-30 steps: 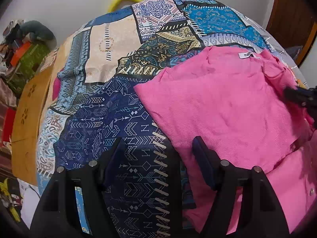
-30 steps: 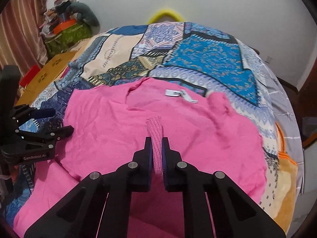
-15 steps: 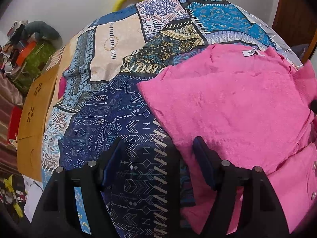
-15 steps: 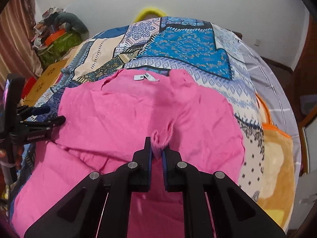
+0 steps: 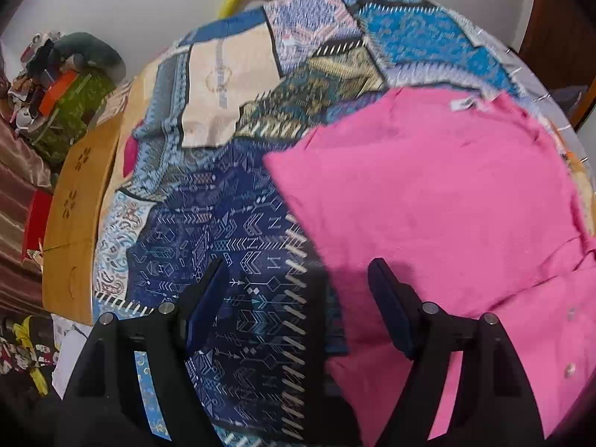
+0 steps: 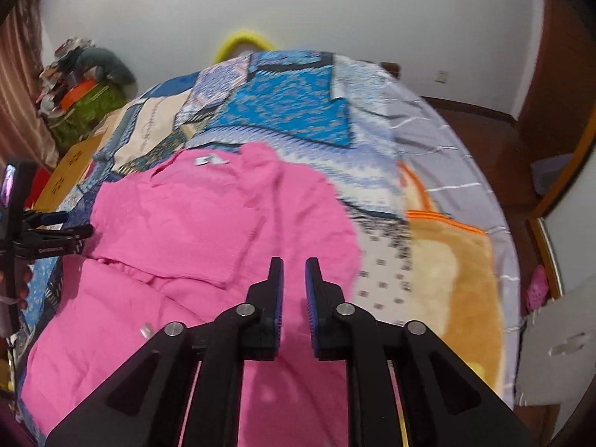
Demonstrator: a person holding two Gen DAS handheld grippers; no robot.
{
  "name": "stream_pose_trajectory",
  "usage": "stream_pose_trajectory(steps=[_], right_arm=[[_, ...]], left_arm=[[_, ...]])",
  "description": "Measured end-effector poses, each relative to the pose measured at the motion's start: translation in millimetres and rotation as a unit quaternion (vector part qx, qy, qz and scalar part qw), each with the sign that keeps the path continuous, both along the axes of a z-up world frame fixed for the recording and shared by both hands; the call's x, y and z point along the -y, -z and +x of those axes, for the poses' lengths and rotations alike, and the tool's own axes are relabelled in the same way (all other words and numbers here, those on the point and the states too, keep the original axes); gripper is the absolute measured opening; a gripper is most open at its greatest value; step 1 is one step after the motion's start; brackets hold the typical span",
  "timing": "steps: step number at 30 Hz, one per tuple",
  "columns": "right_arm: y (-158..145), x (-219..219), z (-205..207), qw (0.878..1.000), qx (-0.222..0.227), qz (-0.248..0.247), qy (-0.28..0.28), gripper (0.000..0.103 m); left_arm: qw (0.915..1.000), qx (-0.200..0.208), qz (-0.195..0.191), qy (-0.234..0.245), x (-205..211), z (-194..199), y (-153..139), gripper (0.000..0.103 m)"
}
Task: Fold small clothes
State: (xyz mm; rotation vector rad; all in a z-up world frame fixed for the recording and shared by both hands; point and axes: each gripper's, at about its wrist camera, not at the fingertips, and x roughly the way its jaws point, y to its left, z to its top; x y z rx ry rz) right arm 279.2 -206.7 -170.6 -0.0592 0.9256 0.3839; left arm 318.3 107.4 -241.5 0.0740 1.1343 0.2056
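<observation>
A: Where does the bright pink knit garment (image 6: 208,231) lie?

B: Spread on the patchwork bedspread of blue, cream and teal printed panels (image 6: 283,119), its white neck label (image 6: 210,159) at about eleven o'clock in the right wrist view. Its sides are folded inward, and small round buttons (image 5: 569,370) show on a lower layer at four o'clock in the left wrist view.

A: And the right gripper (image 6: 294,273)?

B: Its jaws have just been opening; a narrow gap stands between the blue pads (image 6: 311,298), nothing is pinched there, and pink cloth lies beneath.

A: The left gripper (image 5: 298,283)?

B: Its jaws have been widening too, and stand well apart. It hovers over the dark navy arrow-print panel (image 5: 223,246), with the garment's left edge just beside its right finger. It grasps nothing. In the right wrist view it shows at nine o'clock.

A: Anything beyond the bed?

B: A yellow ring-shaped object (image 6: 242,43) at twelve o'clock, against the white wall (image 6: 335,11).
</observation>
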Motion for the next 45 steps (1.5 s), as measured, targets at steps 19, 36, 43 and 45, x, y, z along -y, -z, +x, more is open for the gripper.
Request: stream_pose_trajectory(steps=[19, 36, 43, 45], right_arm=[[48.9, 108.9, -23.2, 0.993, -0.089, 0.024, 0.076, 0.055], [103.2, 98.6, -39.7, 0.977, -0.165, 0.119, 0.06, 0.024], [81.5, 108.2, -39.4, 0.985, -0.125, 0.095, 0.069, 0.009], [71.5, 111.6, -37.9, 0.988, -0.108, 0.079, 0.078, 0.005]], left_arm=[[0.9975, 0.033, -0.035, 0.052, 74.5, -12.6, -43.8, 0.077], [0.9975, 0.011, -0.05, 0.049, 82.4, -23.2, -24.1, 0.077], [0.9971, 0.019, -0.05, 0.054, 82.8, -27.5, -28.3, 0.077], [0.997, 0.021, -0.053, 0.053, 81.7, -29.3, -30.6, 0.077]])
